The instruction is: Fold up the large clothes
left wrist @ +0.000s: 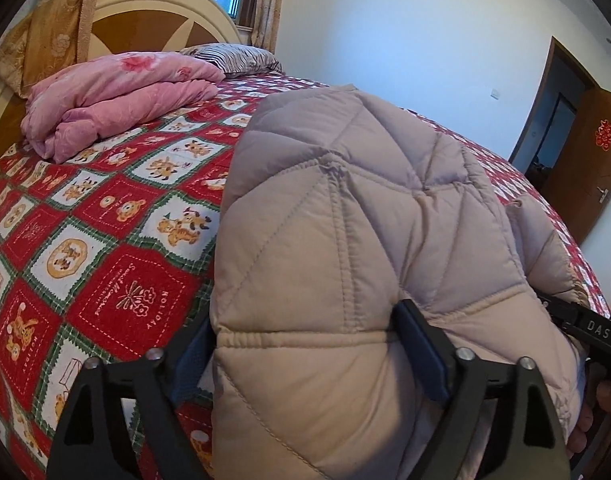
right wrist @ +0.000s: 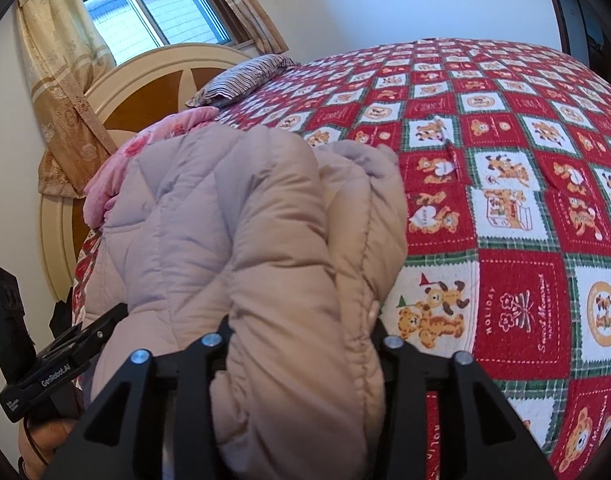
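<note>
A: Where does the quilted down jacket (left wrist: 345, 240) lie?

B: On the bed, over the red teddy-bear patchwork bedspread (left wrist: 117, 240), bundled near the bedspread's near edge. It is beige, with stitched diamond panels.

A: State of the left gripper (left wrist: 305, 344)?

B: Jaws wide apart, a fold of the jacket bulging between them. The right finger (left wrist: 419, 344) touches the fabric; whether the left finger presses on it I cannot tell, as it is mostly hidden behind the padding.

A: And the right gripper (right wrist: 301, 344)?

B: Jaws part-way apart with a thick roll of the jacket filling the gap. Fingertips are buried under the cloth, so a clamp cannot be confirmed.

A: Surroundings?

B: A folded pink quilt (left wrist: 117, 100) lies toward the head corner of the bed, a striped pillow (left wrist: 237, 56) beyond it against the headboard (left wrist: 145, 12). Curtains (right wrist: 65, 80) flank the window (right wrist: 153, 4).
</note>
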Available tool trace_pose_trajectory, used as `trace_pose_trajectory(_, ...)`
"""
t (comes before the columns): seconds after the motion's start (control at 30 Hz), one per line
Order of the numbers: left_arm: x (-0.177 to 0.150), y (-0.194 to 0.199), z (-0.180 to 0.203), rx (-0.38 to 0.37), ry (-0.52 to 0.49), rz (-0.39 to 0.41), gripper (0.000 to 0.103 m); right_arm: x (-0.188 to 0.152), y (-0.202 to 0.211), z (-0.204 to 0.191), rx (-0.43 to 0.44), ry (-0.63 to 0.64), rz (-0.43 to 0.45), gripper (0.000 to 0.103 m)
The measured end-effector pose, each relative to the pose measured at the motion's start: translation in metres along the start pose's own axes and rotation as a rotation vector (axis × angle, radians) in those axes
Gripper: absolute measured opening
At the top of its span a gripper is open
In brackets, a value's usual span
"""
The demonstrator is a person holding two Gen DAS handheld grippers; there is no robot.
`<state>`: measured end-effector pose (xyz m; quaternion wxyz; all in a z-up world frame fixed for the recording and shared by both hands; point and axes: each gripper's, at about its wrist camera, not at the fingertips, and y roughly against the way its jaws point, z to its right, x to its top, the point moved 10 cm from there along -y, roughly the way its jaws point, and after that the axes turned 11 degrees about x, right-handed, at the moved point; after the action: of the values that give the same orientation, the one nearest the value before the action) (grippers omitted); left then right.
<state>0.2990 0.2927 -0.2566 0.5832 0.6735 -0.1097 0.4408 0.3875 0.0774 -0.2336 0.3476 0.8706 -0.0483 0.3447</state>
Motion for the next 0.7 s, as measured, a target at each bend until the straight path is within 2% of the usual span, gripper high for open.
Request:
trace_pose_trajectory(0.13,-0.003,-0.005,-0.004,0.008,0.025,-0.008,0.098,-0.003,-0.002,0.005,-0.028,-0.004,-0.002,0.053)
trace_pose_trajectory(0.3,-0.005,-0.009,-0.005,0.015,0.034,-0.008,0.102,-0.006,-0.005,0.009,-0.048,-0.002,-0.002,0.057)
trace_pose_trajectory(0.7,-0.009,-0.016,-0.004,0.002,0.057,0.004,0.102,-0.011,-0.012,0.019,-0.042,-0.028,-0.003,0.064)
